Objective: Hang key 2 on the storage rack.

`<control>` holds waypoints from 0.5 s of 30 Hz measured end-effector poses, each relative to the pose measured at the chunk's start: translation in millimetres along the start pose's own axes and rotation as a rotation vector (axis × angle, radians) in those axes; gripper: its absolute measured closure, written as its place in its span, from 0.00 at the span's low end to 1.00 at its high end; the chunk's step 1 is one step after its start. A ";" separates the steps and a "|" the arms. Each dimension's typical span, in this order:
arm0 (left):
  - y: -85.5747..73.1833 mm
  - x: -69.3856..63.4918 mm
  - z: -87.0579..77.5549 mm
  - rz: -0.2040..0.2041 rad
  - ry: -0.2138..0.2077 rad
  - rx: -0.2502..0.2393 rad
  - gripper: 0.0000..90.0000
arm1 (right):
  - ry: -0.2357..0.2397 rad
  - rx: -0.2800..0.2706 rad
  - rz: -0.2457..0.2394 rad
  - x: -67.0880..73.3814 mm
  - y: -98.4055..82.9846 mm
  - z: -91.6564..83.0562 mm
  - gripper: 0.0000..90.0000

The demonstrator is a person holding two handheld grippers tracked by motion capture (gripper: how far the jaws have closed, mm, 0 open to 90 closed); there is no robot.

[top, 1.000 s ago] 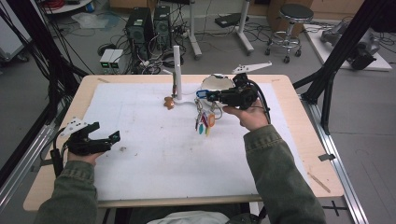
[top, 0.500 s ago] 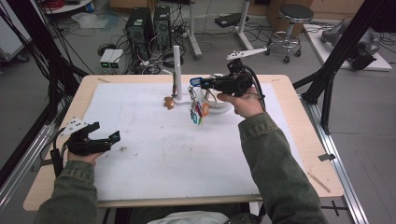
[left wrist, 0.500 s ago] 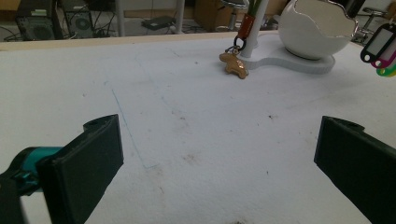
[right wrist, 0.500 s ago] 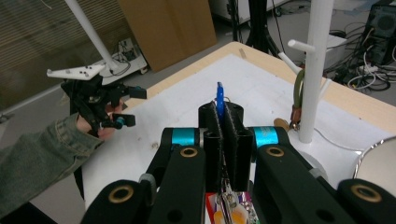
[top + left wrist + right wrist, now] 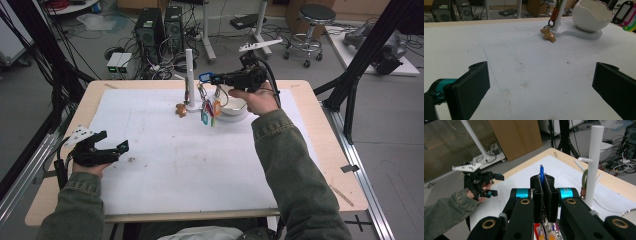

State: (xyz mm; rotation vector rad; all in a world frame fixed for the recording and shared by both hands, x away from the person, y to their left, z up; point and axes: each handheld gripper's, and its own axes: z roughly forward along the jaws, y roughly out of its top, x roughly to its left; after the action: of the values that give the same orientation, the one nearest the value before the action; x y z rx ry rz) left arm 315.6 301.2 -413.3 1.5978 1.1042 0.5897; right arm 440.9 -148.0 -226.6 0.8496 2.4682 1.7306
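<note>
— Where's the bunch of keys [image 5: 207,107] right now?

— Off the bench [image 5: 320,165], hanging in the air from the right gripper [image 5: 209,78]. The jaws are pressed together on the blue carabiner [image 5: 541,173] at the top of the bunch; in the right gripper view its blue loop sticks up between the two black pads. The coloured tags dangle below, just in front of the white bowl [image 5: 234,106] and right beside the white stand [image 5: 189,75].

— Beside the stand, or on it?

— Beside it. In the high view the tags hang close to the post's right side, and I cannot tell whether they brush it. The stand's short pegs [image 5: 584,160] show in the right gripper view, with a ring already hanging on the post lower down.

— And that little brown thing?

— A small brown figure charm [image 5: 548,34] lying on the white mat [image 5: 175,165] at the foot of the stand, tied by a ring to the post — the left gripper view shows it best, next to the stand's flat base and the bowl.

— What about the left gripper [image 5: 114,149]?

— Its jaws stand wide apart with nothing between them. The hand holds it low over the near left part of the mat, well apart from the stand and the keys, pointing toward them.
</note>
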 end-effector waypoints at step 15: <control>-0.2 0.2 0.1 -0.004 -0.005 0.000 0.02 | 0.000 0.002 0.004 -8.4 23.2 13.3 0.97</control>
State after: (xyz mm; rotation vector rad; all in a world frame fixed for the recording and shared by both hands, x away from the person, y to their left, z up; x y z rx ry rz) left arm 315.8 301.2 -413.6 1.5961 1.1032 0.5824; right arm 461.9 -134.4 -214.0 0.8555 2.4703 1.7304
